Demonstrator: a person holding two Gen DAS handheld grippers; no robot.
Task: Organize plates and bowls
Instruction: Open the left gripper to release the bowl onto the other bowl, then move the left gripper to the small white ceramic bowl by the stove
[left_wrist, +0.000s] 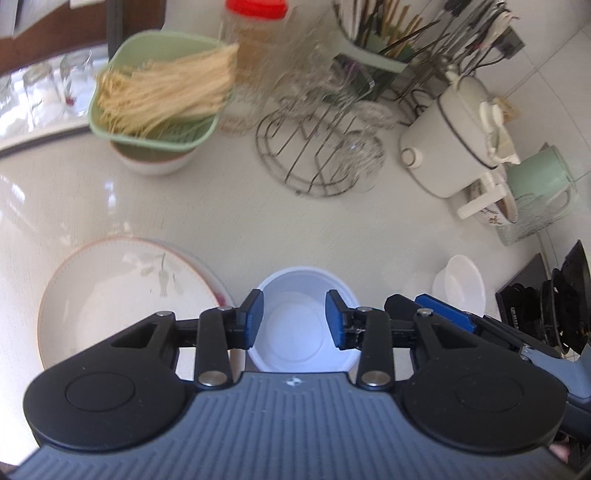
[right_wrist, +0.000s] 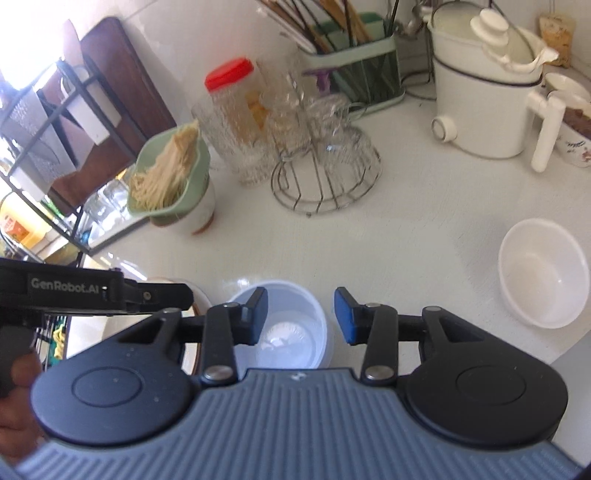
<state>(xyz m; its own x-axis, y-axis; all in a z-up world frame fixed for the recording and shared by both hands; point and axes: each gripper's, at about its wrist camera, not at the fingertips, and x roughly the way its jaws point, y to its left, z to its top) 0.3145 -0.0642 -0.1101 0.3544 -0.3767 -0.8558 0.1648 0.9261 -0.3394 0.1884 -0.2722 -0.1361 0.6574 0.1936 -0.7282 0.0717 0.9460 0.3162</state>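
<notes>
White bowl (left_wrist: 303, 321): upright on the desk (left_wrist: 229, 218), below both hand-held grippers.
Left hand-held gripper (left_wrist: 293, 319): jaws spread, pinching nothing.
Right hand-held gripper (right_wrist: 300, 315): jaws spread, nothing between the pads.
Flowered plate (left_wrist: 122, 295): just left of the bowl.
Second white bowl (right_wrist: 543, 273): apart, to the right.
Wire rack (left_wrist: 317, 155): farther back.

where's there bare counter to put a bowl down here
Widest bare patch: mid-counter, between the wire rack, the flowered plate and the white bowl under the open tongs. More lies between that bowl and the smaller white bowl. The back is crowded: noodle basket, jar, utensil holder, white pot.
</notes>
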